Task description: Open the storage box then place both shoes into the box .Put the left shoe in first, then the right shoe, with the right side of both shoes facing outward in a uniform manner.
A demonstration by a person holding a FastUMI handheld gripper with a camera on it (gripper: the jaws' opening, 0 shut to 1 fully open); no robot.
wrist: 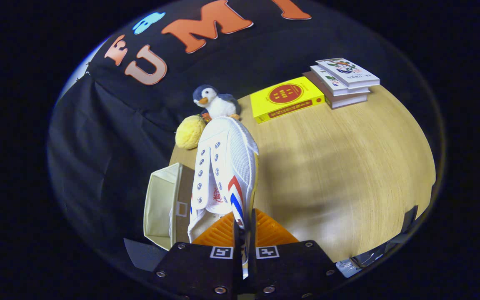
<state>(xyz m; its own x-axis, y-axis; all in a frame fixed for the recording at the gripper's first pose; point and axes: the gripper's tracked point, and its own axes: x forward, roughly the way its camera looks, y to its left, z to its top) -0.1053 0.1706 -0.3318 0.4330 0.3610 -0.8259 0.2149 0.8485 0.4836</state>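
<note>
My gripper is shut on the rim of a white canvas shoe with red and blue stripes on its side. The shoe hangs lifted above the wooden table, toe pointing away from me, its tongue and empty eyelets showing. Just left of the shoe and below it stands the open beige fabric storage box at the table's left edge. I see part of the box's pale inside; the shoe covers its right part.
Beyond the shoe's toe sit a plush penguin and a yellow fuzzy ball. A yellow book lies further right, with a stack of books behind it. Bare tabletop spreads to the right of the shoe.
</note>
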